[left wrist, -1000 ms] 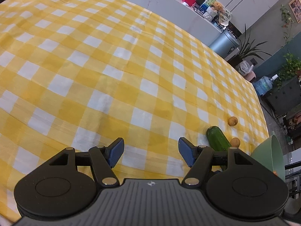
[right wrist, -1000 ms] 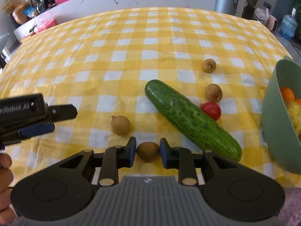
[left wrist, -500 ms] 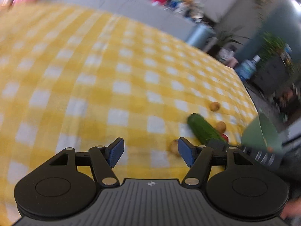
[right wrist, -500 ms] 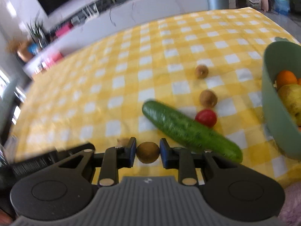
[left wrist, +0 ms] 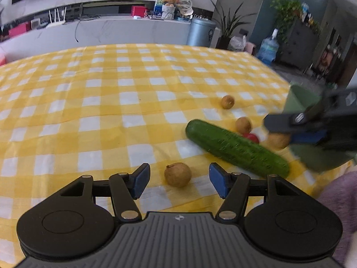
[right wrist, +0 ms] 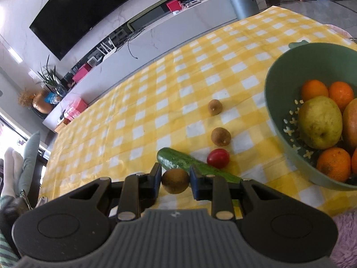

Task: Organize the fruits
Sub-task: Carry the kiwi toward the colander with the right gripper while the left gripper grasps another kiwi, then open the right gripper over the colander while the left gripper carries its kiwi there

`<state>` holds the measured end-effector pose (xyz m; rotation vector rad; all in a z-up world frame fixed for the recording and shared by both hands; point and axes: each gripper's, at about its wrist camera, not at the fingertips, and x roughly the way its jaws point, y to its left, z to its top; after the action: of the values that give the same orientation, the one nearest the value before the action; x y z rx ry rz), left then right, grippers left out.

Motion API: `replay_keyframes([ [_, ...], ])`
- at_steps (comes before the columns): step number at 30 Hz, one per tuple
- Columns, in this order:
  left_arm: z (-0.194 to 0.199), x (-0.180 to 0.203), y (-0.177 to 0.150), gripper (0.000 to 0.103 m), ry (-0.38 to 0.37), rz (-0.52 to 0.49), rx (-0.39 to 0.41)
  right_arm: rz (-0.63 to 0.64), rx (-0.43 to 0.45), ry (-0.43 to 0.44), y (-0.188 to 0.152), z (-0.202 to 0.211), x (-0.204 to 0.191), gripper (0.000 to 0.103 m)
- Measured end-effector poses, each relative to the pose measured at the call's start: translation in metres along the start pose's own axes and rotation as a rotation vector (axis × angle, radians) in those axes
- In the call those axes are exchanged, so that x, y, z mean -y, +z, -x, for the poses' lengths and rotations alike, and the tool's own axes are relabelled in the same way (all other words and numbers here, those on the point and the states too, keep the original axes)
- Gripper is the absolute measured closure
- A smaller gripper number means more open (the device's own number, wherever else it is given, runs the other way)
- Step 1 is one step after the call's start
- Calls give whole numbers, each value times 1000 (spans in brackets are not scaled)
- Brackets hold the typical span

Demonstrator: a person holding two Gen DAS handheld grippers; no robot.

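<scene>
Tongs of the left hand (left wrist: pixel 178 179) come first: in the left wrist view they stand apart, their blue pads on either side of a small brown fruit (left wrist: pixel 177 174) that rests on the yellow-checked cloth of the worktop (left wrist: pixel 89 111), neither pad touching it; the jaws have just been closing in on it. Beyond it to the right lies a cucumber (left wrist: pixel 236 148), aslant, with a red tomato (left wrist: pixel 251 137) just behind it and two more brown fruits (left wrist: pixel 243 124) further back, well apart from each other. At the right edge the right tongs (left wrist: pixel 287 138), blurred, carry another brown fruit (left wrist: pixel 277 140) in front of a green bowl (left wrist: pixel 299 98). The right wrist view shows the right tongs (right wrist: pixel 175 181) clamped on that brown fruit (right wrist: pixel 175 181), both pads pressed against its sides, held off the cloth over the near end of the cucumber (right wrist: pixel 178 160). The tomato (right wrist: pixel 218 158) lies just beside the cucumber, and the two brown fruits (right wrist: pixel 221 136) sit beyond it in a row. To the right stands the green bowl (right wrist: pixel 274 93), perforated in its base, holding several oranges (right wrist: pixel 314 90), a yellow-green fruit (right wrist: pixel 320 121) and part of a larger orange-red one at the frame's edge.
</scene>
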<state>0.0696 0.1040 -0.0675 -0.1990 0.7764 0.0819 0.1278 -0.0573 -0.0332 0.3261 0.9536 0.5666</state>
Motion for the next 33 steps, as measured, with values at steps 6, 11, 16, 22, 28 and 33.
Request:
replay_keyframes([
  [6,-8,8,-4,52,87,-39,5,-11,23,-24,2,8,6,80],
  [11,-5,7,-5,72,72,-40,17,-13,30,-42,4,11,11,80],
  [16,5,13,-4,72,30,-43,57,-24,52,-30,7,18,13,80],
  [22,33,17,3,72,-51,0,142,-48,91,-5,11,33,18,80],
  [28,50,32,16,72,-73,5,183,-95,174,18,20,63,34,80],
  [33,58,56,32,72,-125,13,185,-181,241,18,25,84,62,80],
])
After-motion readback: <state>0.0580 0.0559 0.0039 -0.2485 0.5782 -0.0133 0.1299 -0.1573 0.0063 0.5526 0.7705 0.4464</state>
